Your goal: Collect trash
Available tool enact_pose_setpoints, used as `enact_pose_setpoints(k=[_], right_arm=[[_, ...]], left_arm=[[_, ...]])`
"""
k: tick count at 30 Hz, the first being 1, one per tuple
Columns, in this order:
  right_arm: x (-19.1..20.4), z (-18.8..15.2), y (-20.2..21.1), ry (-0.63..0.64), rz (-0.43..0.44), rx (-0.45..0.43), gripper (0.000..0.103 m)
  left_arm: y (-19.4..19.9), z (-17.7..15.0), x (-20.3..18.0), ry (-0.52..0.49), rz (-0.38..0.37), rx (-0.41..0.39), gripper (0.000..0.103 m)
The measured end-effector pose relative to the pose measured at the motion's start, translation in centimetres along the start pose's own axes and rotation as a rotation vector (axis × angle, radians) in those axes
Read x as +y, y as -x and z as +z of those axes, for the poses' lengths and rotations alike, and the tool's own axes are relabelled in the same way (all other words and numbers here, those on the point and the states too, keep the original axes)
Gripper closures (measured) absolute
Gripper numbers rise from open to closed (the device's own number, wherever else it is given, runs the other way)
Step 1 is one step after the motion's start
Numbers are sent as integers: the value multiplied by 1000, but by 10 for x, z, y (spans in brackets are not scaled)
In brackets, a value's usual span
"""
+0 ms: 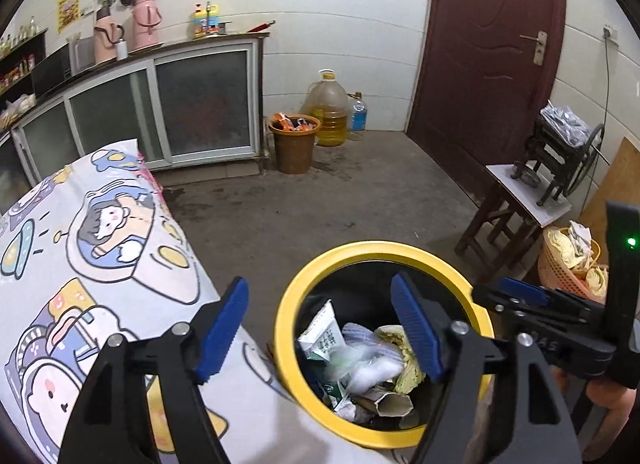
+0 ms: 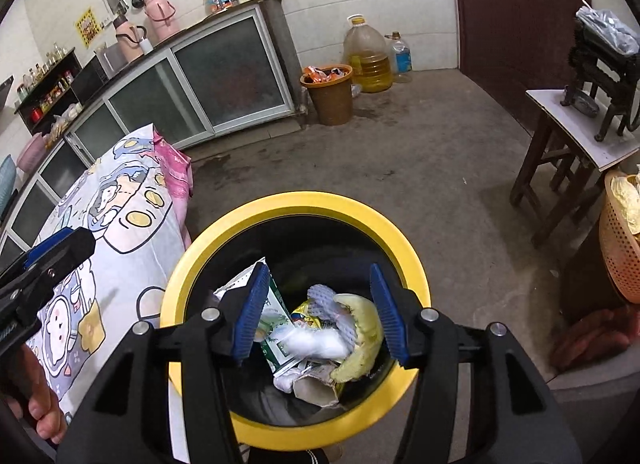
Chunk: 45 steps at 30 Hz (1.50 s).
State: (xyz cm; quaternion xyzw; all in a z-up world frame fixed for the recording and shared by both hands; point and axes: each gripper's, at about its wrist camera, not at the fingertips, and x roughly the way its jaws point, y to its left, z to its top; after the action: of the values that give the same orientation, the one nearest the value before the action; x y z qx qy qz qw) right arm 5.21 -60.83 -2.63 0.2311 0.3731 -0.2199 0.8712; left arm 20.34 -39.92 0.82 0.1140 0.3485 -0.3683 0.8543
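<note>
Both over the yellow-rimmed bin (image 2: pixel 298 204) now; my right hand-held gripper (image 2: pixel 320 310) gapes wide, empty; left hand-held gripper (image 1: pixel 320 332) likewise, holding nothing; trash (image 2: pixel 320 340) lies inside; drop looks done; next, find more litter.

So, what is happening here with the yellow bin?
A person holds two grippers over the yellow bin, which stands beside a table with a cartoon cloth. The right gripper and the left gripper are both open and hold nothing. The trash, with cartons, wrappers and tissue, already lies in the bin.
</note>
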Motion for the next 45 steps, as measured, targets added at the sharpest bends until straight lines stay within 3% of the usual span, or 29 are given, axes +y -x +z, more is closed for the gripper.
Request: enact_pose_setpoints(k=[3,11,12,15,19,27,32,38,40,42,45], right_arm=[[1,-4,10,1,3,-10,52],[15,-10,39,9,22,-63,44],[17,-11,44,16,15,-77,39],[32,-15,62,37,0,-161,22],[54,-24,87,49,25,-276,15],[124,-62,129,139,130,-453,8],[170,-98,152,240,168,-533,8],[202,-136,166,315,241,-536,8],[209,-146,167,342,263,-514,8],[214,-154,169,358,273,-499,8],[214,-164,172,365,267,-491,8]], left_arm=[[12,-3,9,29,30,-27,15],[61,-13,30,102,79,-99,8],[72,-16,36,116,91,-117,8],[98,-25,49,144,132,-162,8],[142,-42,74,212,201,-224,8],[224,-98,115,359,347,-310,8],[257,-143,136,429,426,-302,8],[289,-193,149,513,612,-302,8],[298,-204,148,500,670,-313,8],[301,-212,145,459,730,-259,8],[306,-221,138,421,756,-241,8]])
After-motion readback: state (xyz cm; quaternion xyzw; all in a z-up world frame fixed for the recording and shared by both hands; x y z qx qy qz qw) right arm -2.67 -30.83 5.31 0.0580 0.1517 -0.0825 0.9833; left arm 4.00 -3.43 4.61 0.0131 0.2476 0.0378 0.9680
